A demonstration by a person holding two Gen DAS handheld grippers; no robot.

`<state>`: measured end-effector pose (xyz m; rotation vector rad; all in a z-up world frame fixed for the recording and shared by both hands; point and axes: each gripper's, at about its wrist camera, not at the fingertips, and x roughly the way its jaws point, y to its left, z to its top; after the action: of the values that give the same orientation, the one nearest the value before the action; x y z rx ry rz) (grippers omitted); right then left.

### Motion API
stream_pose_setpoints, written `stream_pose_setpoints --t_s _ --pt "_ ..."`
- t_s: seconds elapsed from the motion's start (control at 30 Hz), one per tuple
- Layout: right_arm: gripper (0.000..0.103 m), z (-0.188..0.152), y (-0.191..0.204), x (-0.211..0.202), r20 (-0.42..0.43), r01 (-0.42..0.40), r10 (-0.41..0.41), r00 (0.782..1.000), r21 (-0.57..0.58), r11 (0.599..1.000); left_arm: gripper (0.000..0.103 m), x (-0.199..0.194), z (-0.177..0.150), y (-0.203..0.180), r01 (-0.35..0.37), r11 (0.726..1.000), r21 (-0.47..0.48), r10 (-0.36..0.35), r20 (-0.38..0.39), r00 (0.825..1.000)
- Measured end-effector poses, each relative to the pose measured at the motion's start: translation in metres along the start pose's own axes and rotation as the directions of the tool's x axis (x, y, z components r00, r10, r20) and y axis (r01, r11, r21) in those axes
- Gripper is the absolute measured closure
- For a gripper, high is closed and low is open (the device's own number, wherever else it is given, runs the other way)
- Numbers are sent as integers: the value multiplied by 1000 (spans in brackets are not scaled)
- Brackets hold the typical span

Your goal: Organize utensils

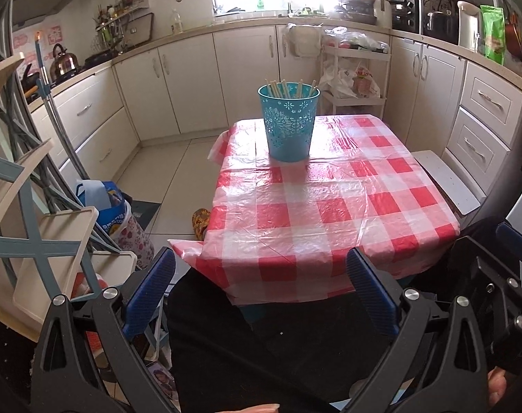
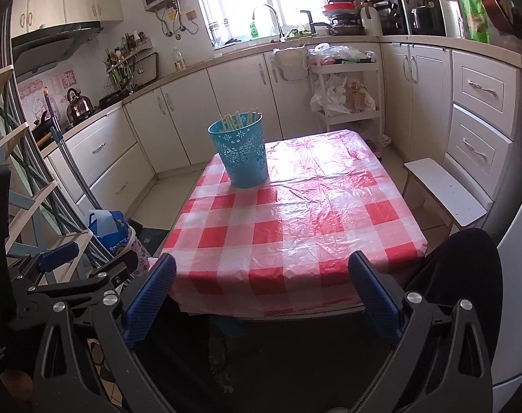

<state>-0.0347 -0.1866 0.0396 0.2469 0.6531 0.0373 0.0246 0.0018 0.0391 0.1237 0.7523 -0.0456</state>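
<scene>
**Utensils look binned, table bare, both claws idle**

The chopsticks are standing on end in the blue bucket, tips poking just over the rim and leaning at mixed angles. Cannot count them or tell whether anything else is sharing the bucket. The bucket is sitting upright on the far-left part of the table, near the far edge, on the red-and-white checked cloth.

Nothing else is lying on the cloth in either view: no loose chopsticks, spoons or forks. Judging from that, the gathering step is looking done, or close to it. What could be left is squaring up the sticks inside the bucket, or fetching items from outside the views; neither is showing here.

The left claw is hanging off the near edge of the table, jaws spread wide, gripping nothing. The right claw is sitting in much the same pose at the near edge, jaws also wide and empty. Both are well apart from the bucket. The person's dark-clothed lap is filling the space below them.

A white stool is standing just beside the table's right side.
</scene>
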Motion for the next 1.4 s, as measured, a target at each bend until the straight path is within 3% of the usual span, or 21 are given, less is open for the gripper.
stream_pose_setpoints --t_s 0.57,1.13,1.4 --pt "7 -1 2 -3 4 -11 11 1000 -18 1000 8 -18 5 1 -22 1000 -2 22 44 999" --pt "7 -2 8 -3 -9 -22 21 1000 -47 999 8 -19 7 5 0 1000 -29 1 36 999" --pt "7 -2 7 -1 -15 -32 31 999 -45 998 8 -34 2 11 3 997 -76 6 128 992"
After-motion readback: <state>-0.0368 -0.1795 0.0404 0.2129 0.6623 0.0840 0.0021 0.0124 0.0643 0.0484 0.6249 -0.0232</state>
